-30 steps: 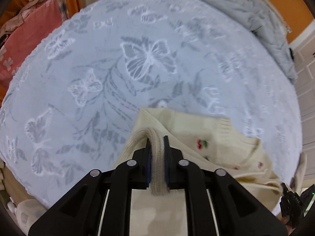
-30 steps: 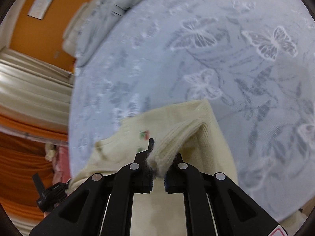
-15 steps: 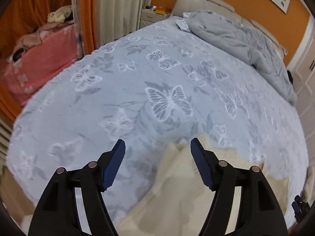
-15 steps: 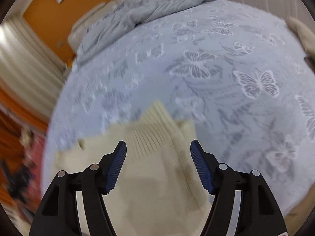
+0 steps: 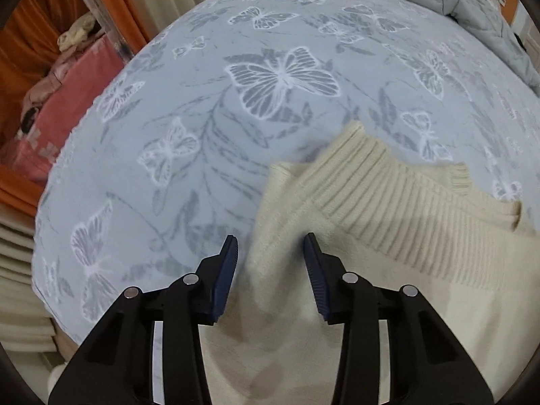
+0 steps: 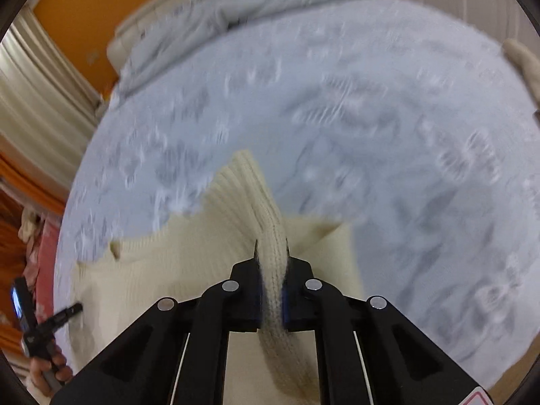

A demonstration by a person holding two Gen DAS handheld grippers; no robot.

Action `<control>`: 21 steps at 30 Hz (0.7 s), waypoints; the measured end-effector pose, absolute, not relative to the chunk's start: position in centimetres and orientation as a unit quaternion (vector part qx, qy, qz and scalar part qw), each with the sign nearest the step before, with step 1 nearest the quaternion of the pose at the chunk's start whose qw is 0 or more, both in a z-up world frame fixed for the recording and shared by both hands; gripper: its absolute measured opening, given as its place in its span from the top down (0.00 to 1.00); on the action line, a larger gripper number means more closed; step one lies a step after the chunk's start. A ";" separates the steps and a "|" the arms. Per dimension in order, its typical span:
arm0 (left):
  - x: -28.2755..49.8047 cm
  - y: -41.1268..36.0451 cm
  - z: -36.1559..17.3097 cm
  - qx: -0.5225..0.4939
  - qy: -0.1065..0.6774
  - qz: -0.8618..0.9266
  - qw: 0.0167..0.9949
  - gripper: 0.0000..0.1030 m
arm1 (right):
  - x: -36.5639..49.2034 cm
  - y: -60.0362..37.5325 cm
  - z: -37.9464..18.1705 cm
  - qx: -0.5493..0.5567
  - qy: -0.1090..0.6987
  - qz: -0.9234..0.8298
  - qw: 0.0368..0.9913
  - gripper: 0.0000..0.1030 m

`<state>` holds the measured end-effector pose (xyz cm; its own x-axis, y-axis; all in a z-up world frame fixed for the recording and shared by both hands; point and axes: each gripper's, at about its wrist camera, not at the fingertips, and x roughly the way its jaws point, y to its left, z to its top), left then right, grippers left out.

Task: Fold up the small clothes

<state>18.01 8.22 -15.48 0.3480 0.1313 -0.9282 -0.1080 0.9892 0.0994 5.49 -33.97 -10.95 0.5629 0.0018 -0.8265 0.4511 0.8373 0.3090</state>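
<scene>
A cream knitted sweater (image 5: 388, 236) lies on the butterfly bedspread (image 5: 202, 135), its ribbed part turned up toward the far side. My left gripper (image 5: 270, 239) hovers over the sweater's left edge. Its jaws are closing with the cloth edge between them, and the blue pads (image 5: 226, 270) stand clear of the knit. In the right wrist view the sweater (image 6: 189, 263) spreads to the left. There my right gripper (image 6: 271, 248) is closing its jaws, pinched on a raised ribbed fold (image 6: 266, 216) that stands up between the fingers.
A crumpled grey duvet (image 5: 472, 3) lies at the far end of the bed. A pink blanket (image 5: 50, 118) and orange curtains sit past the left edge. A person's hand (image 6: 44, 373) shows at the lower left of the right wrist view.
Both grippers let go of the sweater folds and opened wide. The right has since shut on a ribbed fold. The left has dropped toward the sweater's left edge with its jaws narrower.
</scene>
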 end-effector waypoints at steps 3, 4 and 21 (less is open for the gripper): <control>18.2 8.7 -16.3 0.018 0.571 0.073 0.818 0.55 | 6.0 -35.9 -16.2 0.262 0.530 -0.139 0.794 0.94; 18.2 8.6 -16.2 0.021 0.570 0.075 0.818 0.55 | 5.6 -36.0 -16.0 0.270 0.523 -0.138 0.797 0.94; 19.1 2.8 -14.1 0.027 0.570 0.038 0.821 0.56 | 12.7 -12.0 -13.2 0.155 0.534 0.085 0.827 0.91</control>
<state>19.09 2.76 -14.05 0.3482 0.0925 -0.9328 -0.0310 0.9957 0.0872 12.74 -11.98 -13.22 0.4148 0.3062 -0.8568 0.0241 0.9377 0.3467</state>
